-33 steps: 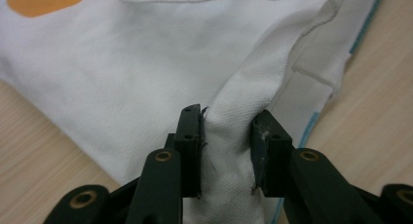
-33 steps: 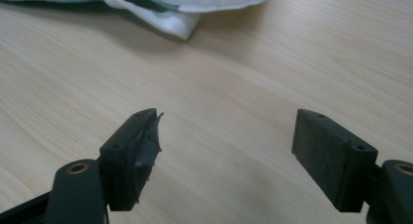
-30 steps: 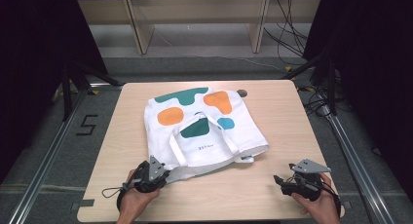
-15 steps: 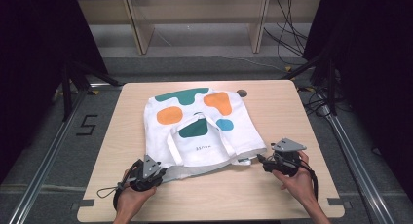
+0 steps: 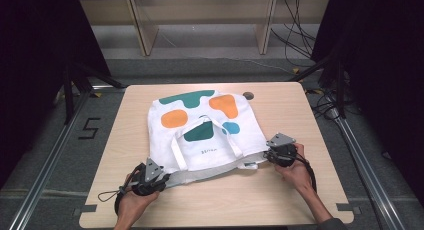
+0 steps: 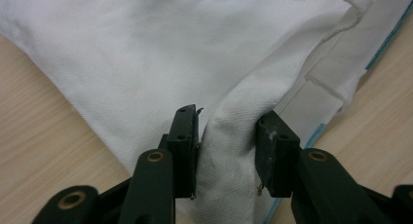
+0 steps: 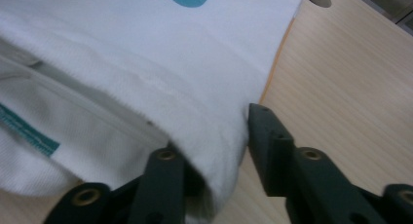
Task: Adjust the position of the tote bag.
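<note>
1. White cloth made up the tote bag, which lay flat near the middle of the wooden table, printed with green, orange and blue blobs.
2. Its open mouth faced my side of the table, and its two straps lay looped back over the printed face.
3. My left gripper sat at the bag's near left corner, with my hand behind it.
4. In the left gripper view, my jaws stood partly apart with a raised fold of the white fabric between them.
5. The left jaw touched that fold; the right jaw sat just beside it, and I could not tell whether it pressed the cloth.
6. A thin blue edge showed along the bag's hem, just beside my right jaw in that view.
7. My right gripper sat at the bag's near right corner, touching its edge.
8. In the right gripper view, those jaws stood wide apart around the corner of the cloth.
9. The fabric draped over my left jaw there, while the other jaw stood clear over bare wood.
10. A small dark round hole showed in the tabletop just beyond the bag's far right corner.
</note>
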Demonstrator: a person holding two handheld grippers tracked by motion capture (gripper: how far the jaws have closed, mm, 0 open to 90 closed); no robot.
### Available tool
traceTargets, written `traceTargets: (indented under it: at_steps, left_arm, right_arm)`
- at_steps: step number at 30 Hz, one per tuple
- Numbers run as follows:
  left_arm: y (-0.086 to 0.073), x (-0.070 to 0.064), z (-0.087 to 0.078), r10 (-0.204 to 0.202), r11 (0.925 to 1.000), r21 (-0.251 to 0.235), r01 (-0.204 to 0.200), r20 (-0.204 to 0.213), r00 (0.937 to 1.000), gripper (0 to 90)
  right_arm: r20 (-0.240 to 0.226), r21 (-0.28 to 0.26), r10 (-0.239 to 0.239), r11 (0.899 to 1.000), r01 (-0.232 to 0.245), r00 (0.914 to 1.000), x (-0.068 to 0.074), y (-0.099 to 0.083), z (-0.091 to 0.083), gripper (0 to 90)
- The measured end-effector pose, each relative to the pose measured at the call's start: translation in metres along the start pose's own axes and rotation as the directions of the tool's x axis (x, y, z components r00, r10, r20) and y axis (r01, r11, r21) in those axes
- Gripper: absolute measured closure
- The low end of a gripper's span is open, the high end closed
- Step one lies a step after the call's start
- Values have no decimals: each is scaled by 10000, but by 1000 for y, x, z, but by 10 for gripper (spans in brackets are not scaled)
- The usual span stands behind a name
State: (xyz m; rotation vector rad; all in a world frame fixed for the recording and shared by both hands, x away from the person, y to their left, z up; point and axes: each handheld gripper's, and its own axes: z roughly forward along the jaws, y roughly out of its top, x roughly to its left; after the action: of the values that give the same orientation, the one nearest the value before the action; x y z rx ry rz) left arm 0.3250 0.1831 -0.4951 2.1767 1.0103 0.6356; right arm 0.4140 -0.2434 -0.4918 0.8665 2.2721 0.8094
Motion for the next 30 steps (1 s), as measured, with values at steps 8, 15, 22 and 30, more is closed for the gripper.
traceTargets:
  at_steps: [8,15,22,30]
  left_arm:
    - [4,-8,0,288,9996,-82,-287,139,9995,646]
    - [7,-18,4,586,9982,-135,-583,249,9980,631]
    - [3,-16,5,1068,9943,-44,-1068,-2,9943,472]
    - [-9,-20,-2,903,9958,167,-896,-495,9947,315]
  right_arm:
    - [-394,403,39,9992,-23,9992,14,-22,-36,784]
    - [-339,380,406,9985,-393,9986,47,-54,-88,779]
    - [-316,9,429,9991,-429,9986,47,-59,-93,738]
    - [-282,-147,1045,9944,-1050,9941,46,-59,-90,656]
